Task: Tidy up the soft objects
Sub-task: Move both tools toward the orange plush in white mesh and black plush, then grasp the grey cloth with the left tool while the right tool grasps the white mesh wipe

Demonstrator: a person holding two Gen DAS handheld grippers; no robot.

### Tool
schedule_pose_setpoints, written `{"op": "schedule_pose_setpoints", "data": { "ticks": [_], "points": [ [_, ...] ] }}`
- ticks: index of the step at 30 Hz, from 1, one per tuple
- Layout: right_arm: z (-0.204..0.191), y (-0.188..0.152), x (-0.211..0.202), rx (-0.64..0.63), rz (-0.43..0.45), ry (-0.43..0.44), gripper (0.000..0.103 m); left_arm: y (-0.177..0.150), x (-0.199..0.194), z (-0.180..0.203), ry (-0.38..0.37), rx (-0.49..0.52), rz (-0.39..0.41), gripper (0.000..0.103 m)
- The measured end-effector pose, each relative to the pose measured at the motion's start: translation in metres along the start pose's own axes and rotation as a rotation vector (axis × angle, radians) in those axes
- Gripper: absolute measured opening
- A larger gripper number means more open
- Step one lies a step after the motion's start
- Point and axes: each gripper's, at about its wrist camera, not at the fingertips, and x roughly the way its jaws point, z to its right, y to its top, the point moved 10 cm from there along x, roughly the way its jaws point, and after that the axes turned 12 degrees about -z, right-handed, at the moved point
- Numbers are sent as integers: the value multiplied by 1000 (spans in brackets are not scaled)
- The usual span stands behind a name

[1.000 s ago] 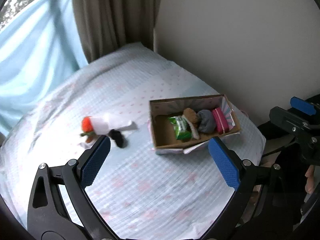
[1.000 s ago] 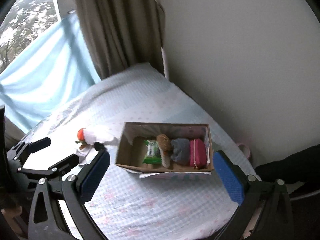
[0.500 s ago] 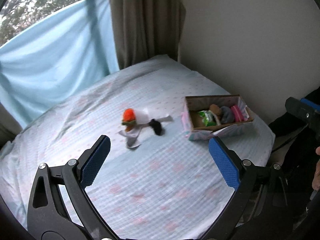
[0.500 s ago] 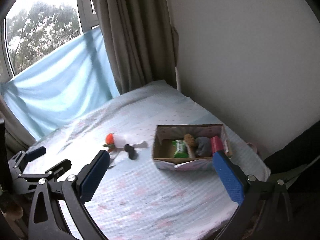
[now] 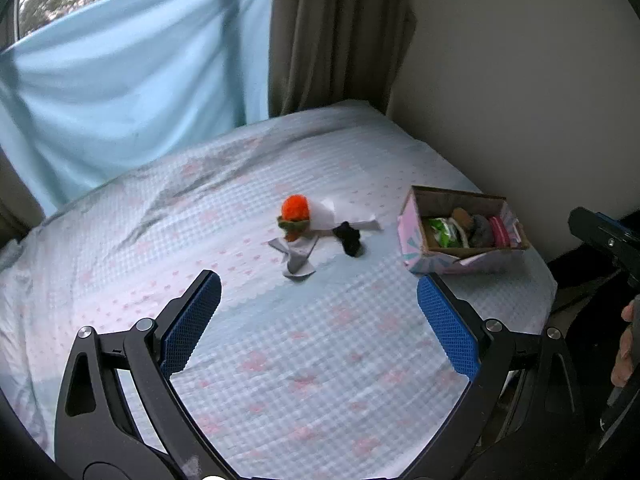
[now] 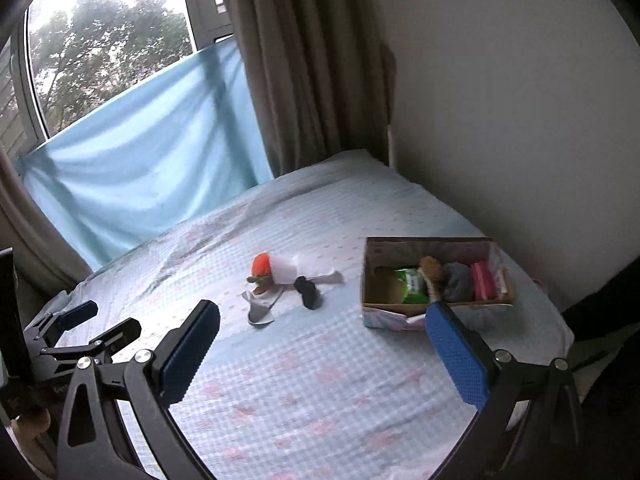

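Note:
A cardboard box (image 5: 412,236) (image 6: 370,280) stands on the bed at the right and holds a green packet (image 6: 412,286), a brown plush (image 6: 432,268), a grey soft item (image 6: 456,280) and a pink pouch (image 6: 482,280). Left of it lie an orange plush toy (image 5: 295,208) (image 6: 262,266), a white cloth (image 5: 298,256) (image 6: 260,306) and a black sock (image 5: 349,236) (image 6: 308,292). My left gripper (image 5: 318,320) is open and empty, above the bed's near side. My right gripper (image 6: 322,354) is open and empty too.
The bed (image 5: 320,360) has a light blue checked sheet with pink hearts. A blue cloth (image 6: 140,168) hangs under the window, brown curtains (image 6: 304,64) beside it. A wall runs along the bed's right side. The left gripper also shows at the left of the right wrist view (image 6: 76,332).
Both grippers have pulled back and up from the box; the bed and objects now look smaller and farther. Nothing on the bed has moved.

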Motion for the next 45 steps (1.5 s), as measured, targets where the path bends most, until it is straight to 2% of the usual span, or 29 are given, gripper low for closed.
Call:
{"op": "schedule_pose_setpoints", "data": {
  "ticks": [7,13,19,22,27,33,39,42,45],
  "points": [
    [-18,36,79,-70,-27,52,103,17,59,-27,11,-26,-40,98],
    [-28,62,172,-142,-85,67,103,30,146,-41,-13,-42,-113,98],
    [-31,72,272,-201,-170,72,103,40,229,-51,-26,-78,-173,98],
    [-31,74,324,-228,-214,75,103,45,276,-53,-61,-119,-210,98],
    [-31,71,399,-292,-291,59,103,44,340,-48,-42,-73,-273,98],
    [-29,57,459,-376,-391,16,102,34,390,-46,-36,-46,-324,97],
    [-28,48,495,-404,-456,10,102,29,423,-45,-32,-43,-360,89],
    [-27,45,509,-412,-485,4,102,26,436,-43,-32,-43,-380,80],
    [-26,44,515,-414,-494,6,98,28,441,-43,-17,-36,-368,80]
  ]
}}
